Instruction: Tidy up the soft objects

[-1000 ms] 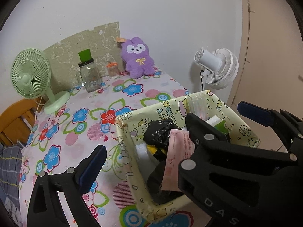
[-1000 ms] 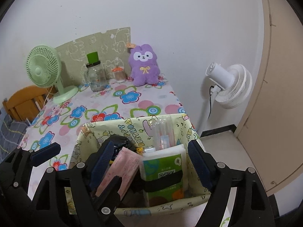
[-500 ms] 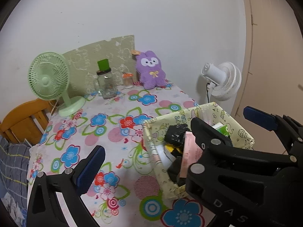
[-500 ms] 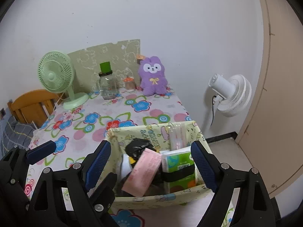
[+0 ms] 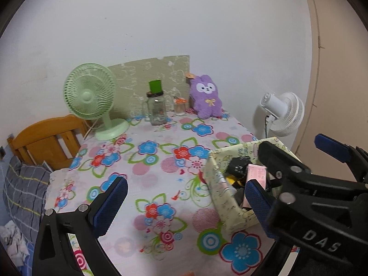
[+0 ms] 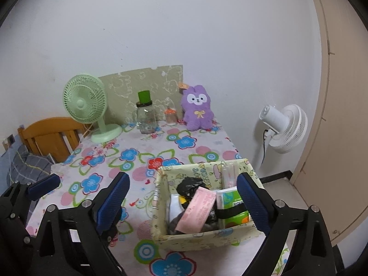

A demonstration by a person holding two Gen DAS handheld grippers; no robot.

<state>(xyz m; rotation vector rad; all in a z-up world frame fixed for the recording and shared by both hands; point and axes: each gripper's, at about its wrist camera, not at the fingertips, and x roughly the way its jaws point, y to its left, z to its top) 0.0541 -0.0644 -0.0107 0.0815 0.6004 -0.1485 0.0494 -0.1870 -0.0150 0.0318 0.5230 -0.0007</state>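
Observation:
A purple plush rabbit (image 5: 207, 101) (image 6: 197, 110) sits upright at the back of the flowered table, against the wall. A yellow-green fabric basket (image 6: 207, 168) (image 5: 218, 184) stands at the table's front right. It holds a black bag (image 6: 189, 185), a pink packet (image 6: 197, 209) and a green tissue pack (image 6: 232, 201). My left gripper (image 5: 182, 201) is open over bare tablecloth left of the basket. My right gripper (image 6: 182, 203) hangs above the basket's near side; its jaws are opening and touch nothing.
A green desk fan (image 5: 89, 92), a glass jar with a green lid (image 5: 156, 110) and a small orange-lidded jar (image 5: 179, 105) line the back. A white fan (image 6: 283, 126) stands off the table's right edge. A wooden headboard (image 5: 46, 138) and plaid bedding lie to the left.
Both grippers have drawn back and risen away from the basket, which now looks smaller and farther. The right jaws have spread wider.

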